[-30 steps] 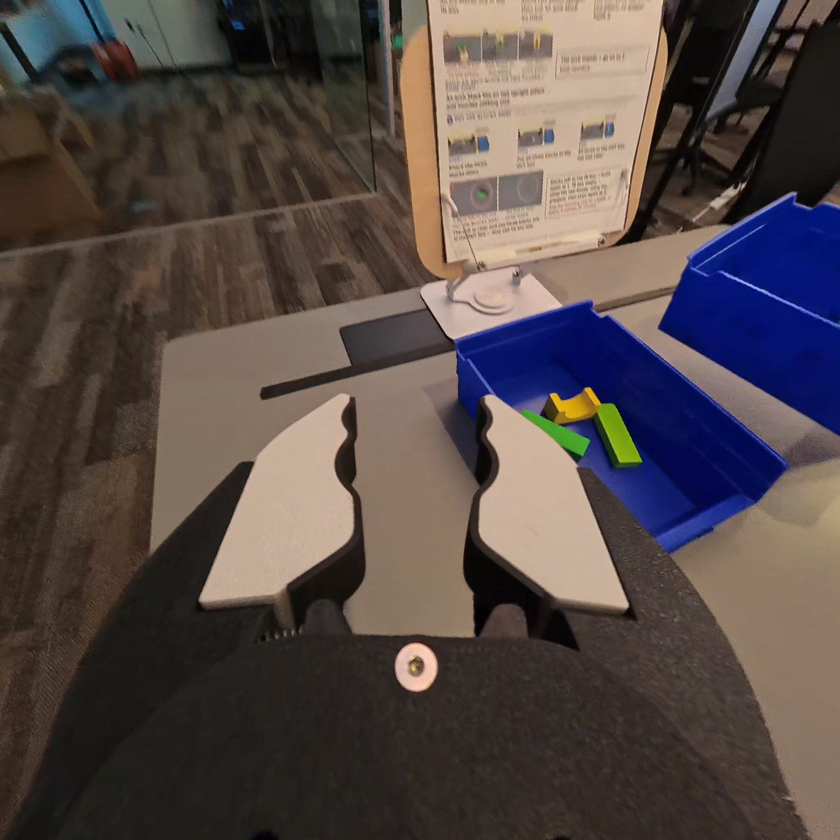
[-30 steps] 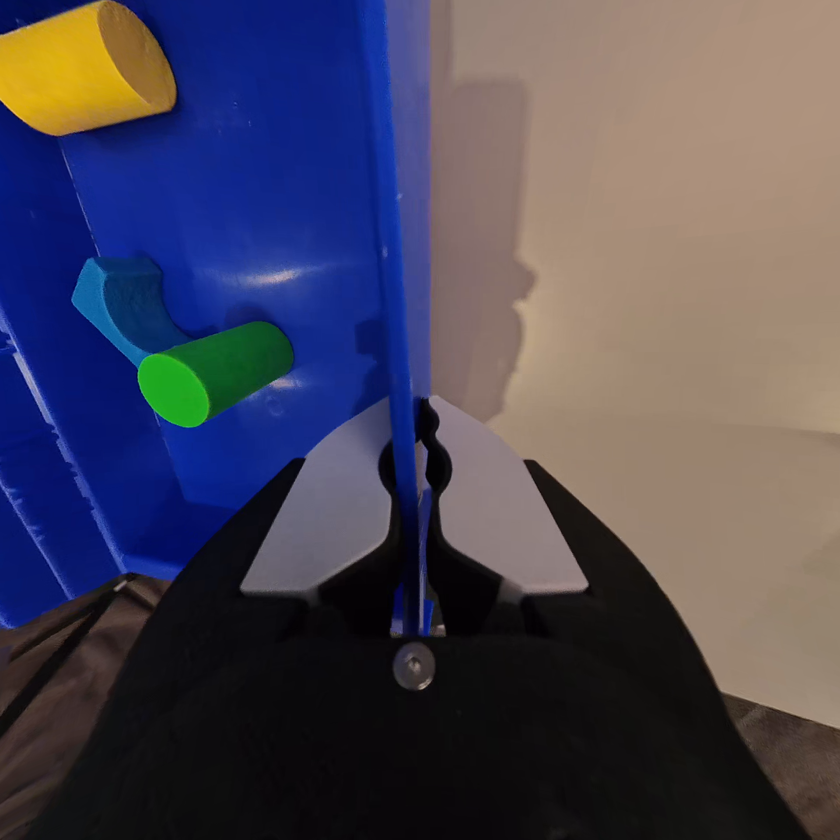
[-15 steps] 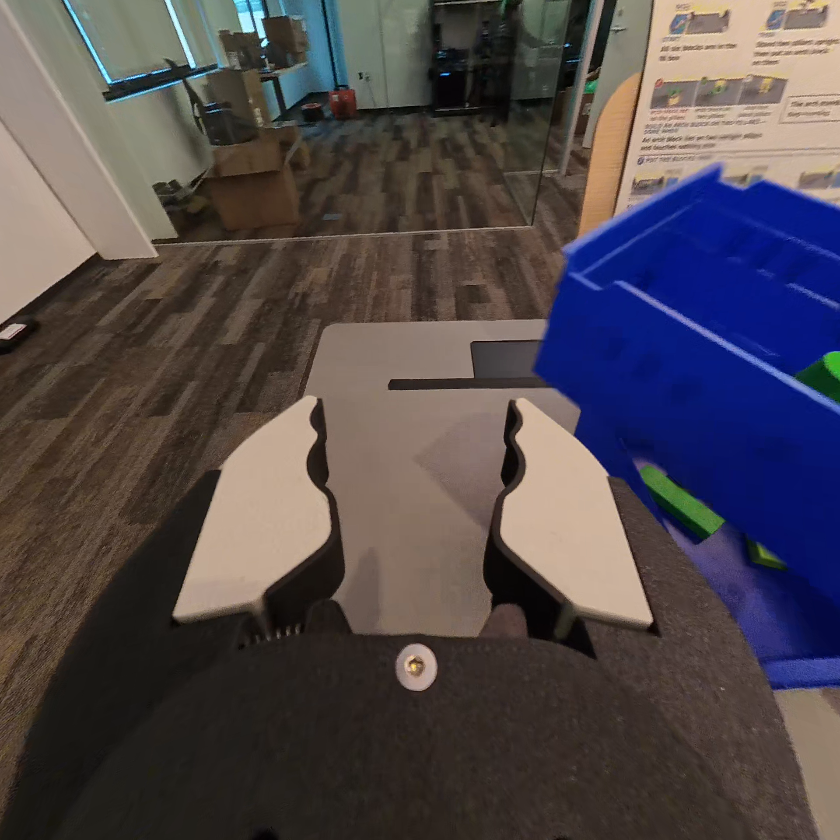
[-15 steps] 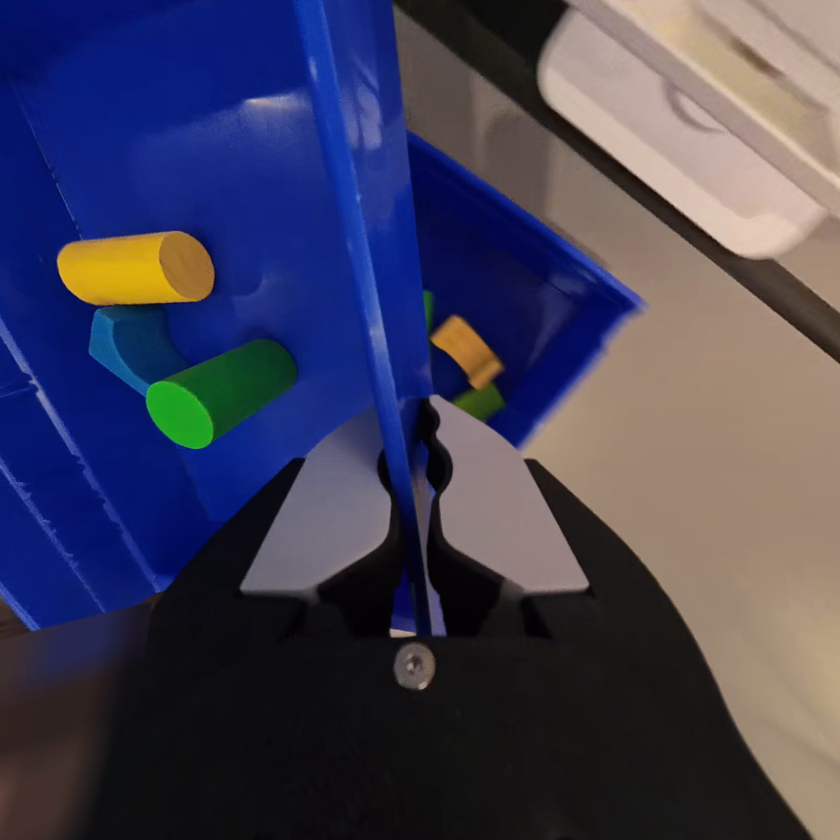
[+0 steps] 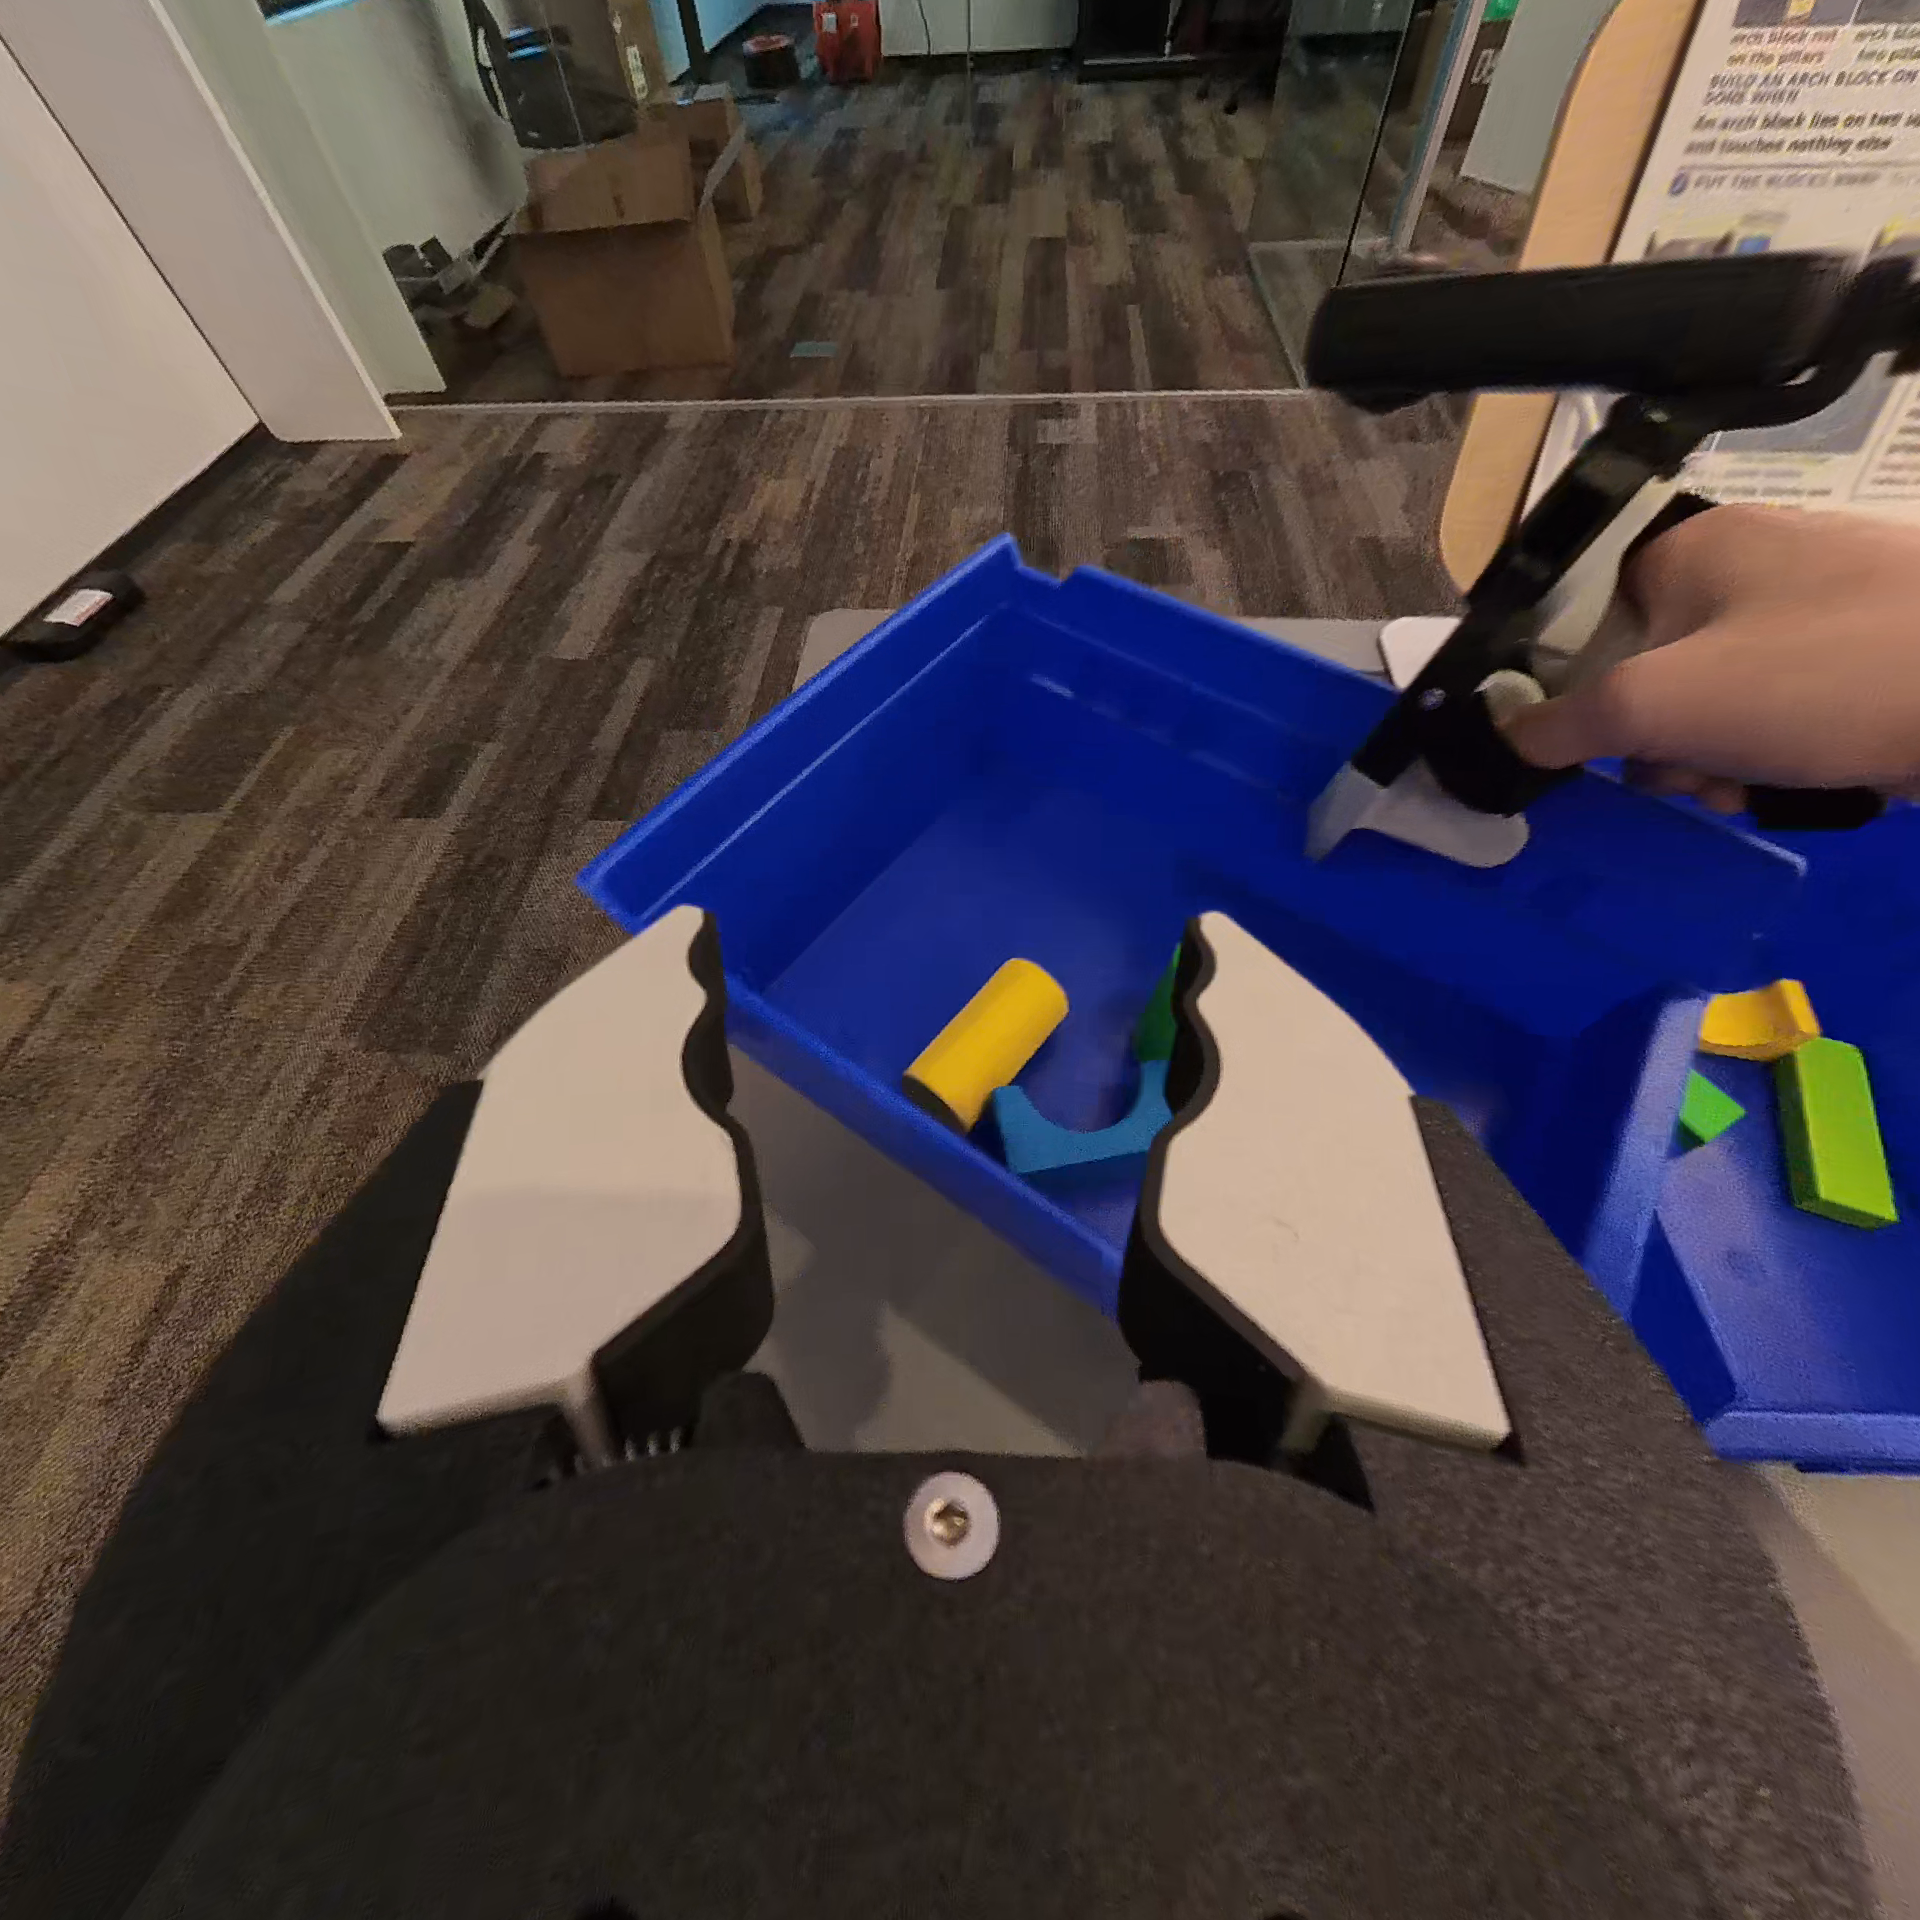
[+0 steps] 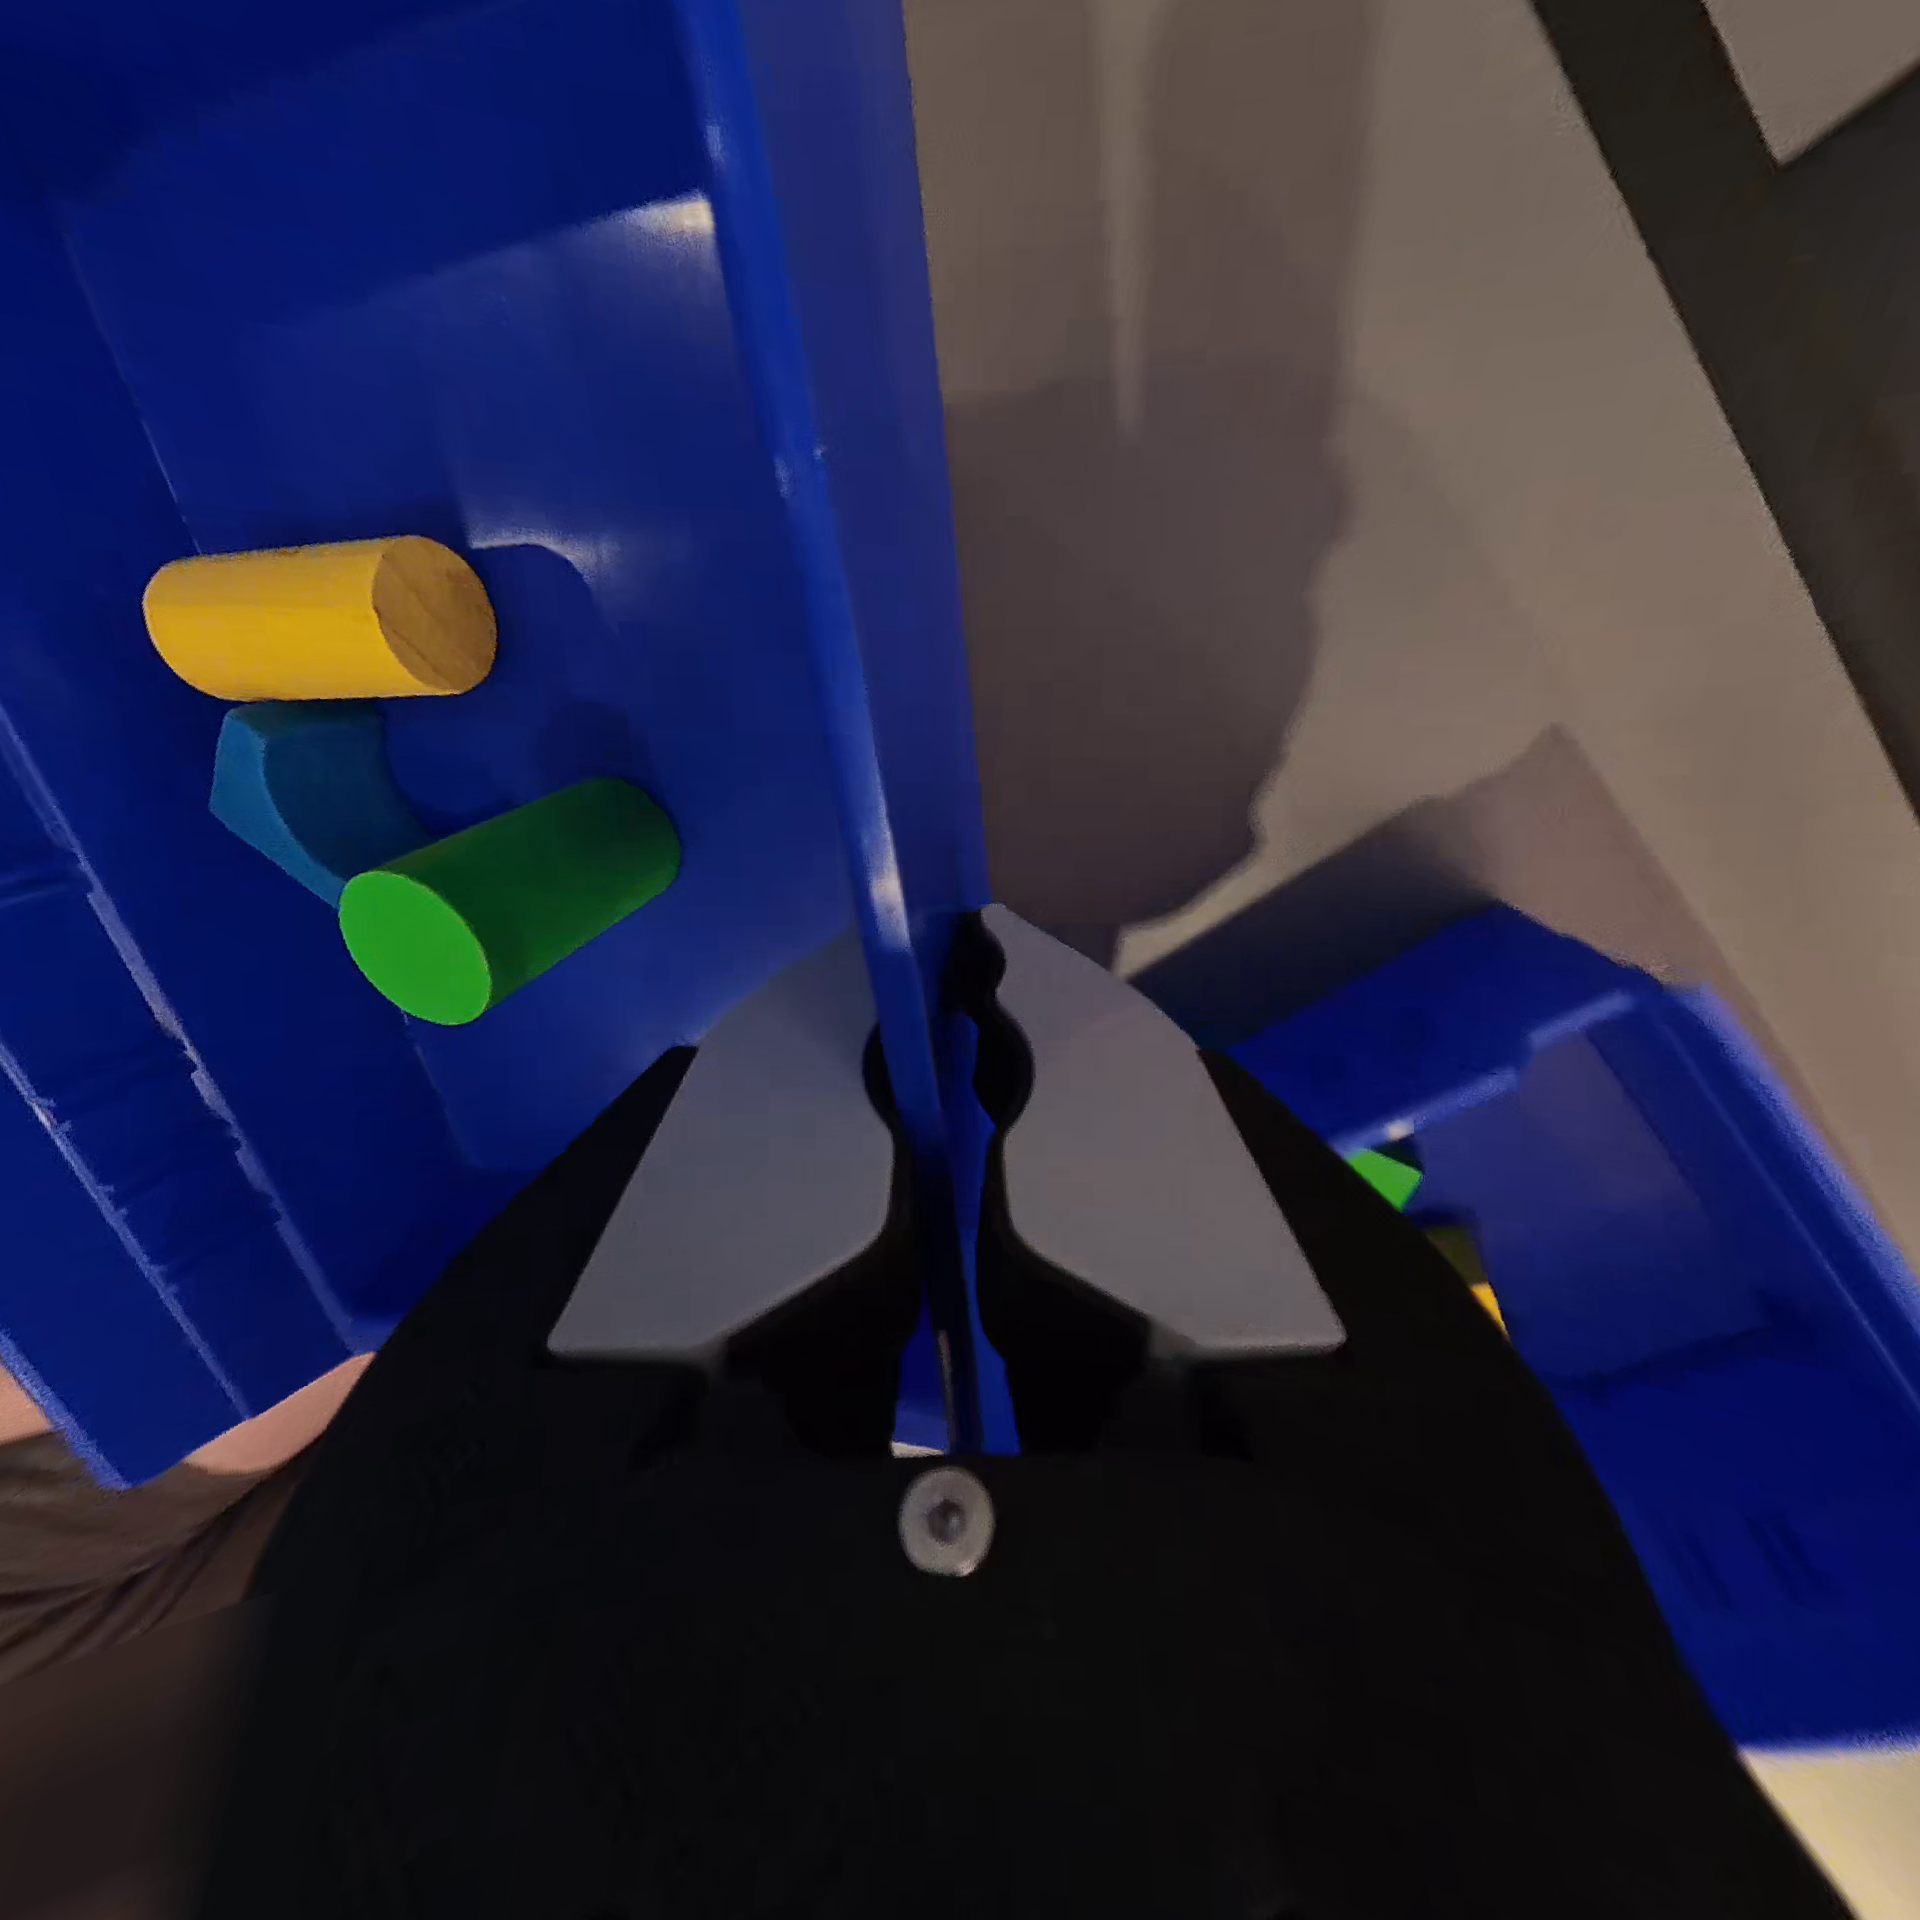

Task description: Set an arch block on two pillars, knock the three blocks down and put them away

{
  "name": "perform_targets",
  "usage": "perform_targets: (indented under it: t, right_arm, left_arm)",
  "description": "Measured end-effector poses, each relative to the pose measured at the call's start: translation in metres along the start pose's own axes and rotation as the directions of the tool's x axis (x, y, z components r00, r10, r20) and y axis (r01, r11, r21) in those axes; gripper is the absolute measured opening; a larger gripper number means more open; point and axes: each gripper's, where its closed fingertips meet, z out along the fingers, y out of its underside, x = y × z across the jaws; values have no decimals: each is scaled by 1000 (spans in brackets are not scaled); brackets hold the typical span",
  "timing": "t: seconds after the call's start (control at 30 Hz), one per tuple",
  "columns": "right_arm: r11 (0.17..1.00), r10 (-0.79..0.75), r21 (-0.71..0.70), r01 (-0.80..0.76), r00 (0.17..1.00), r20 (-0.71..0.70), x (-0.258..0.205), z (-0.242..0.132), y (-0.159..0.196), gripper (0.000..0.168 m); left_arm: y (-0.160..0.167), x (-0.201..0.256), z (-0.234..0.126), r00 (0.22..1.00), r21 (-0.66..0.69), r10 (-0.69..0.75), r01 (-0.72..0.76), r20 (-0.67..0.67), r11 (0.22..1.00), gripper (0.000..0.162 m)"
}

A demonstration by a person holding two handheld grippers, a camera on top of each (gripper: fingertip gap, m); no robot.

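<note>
My right gripper (image 6: 932, 940) is shut on the side wall of a blue bin (image 6: 810, 312) and holds it tilted. Inside lie a yellow cylinder (image 6: 312, 618), a blue arch block (image 6: 301, 790) and a green cylinder (image 6: 509, 894). In the left wrist view the same bin (image 5: 831, 748) sits just ahead, with the yellow cylinder (image 5: 987, 1039) and blue arch (image 5: 1081, 1132) at its near wall. The green cylinder (image 5: 1158, 1008) is mostly hidden by my finger. My left gripper (image 5: 945, 935) is open and empty, its fingers straddling the bin's near wall. The right gripper (image 5: 1403, 821) shows clamped on the far wall.
A second blue bin (image 5: 1766, 1434) stands to the right, holding a yellow arch (image 5: 1756, 1018), a green bar (image 5: 1829, 1132) and a green wedge (image 5: 1704, 1107). It also shows in the right wrist view (image 6: 1662, 1299). A hand (image 5: 1745, 644) grips the right tool. An instruction board (image 5: 1766, 156) stands behind. Some 25 cm of space lies between my two pairs of fingers.
My right gripper has carried the held bin left, past the second bin, to in front of my left gripper. The yellow cylinder slid down beside the arch. My left gripper stayed open.
</note>
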Motion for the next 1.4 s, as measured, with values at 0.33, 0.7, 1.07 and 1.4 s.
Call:
perform_targets:
  t: [0.33, 0.7, 1.07, 1.4]
  right_arm:
    - [998, 62, -31, -63, 997, -40, 12, 76, -2, 8]
    - [936, -86, 323, 139, 981, -172, 32, 20, -8, 37]
    - [957, 266, 259, -127, 734, -625, 195, -74, 230, 66]
    - [944, 329, 83, -319, 910, -253, 202, -21, 287, 7]
  left_arm:
    - [0, 9, 0, 996, -17, 85, -85, 11, 996, 84]
    - [13, 8, 2, 996, -68, 85, -87, -33, 994, 84]
    - [42, -21, 0, 1000, -189, -17, 19, 16, 982, 79]
    - [43, -6, 2, 994, -248, 99, -85, 44, 965, 73]
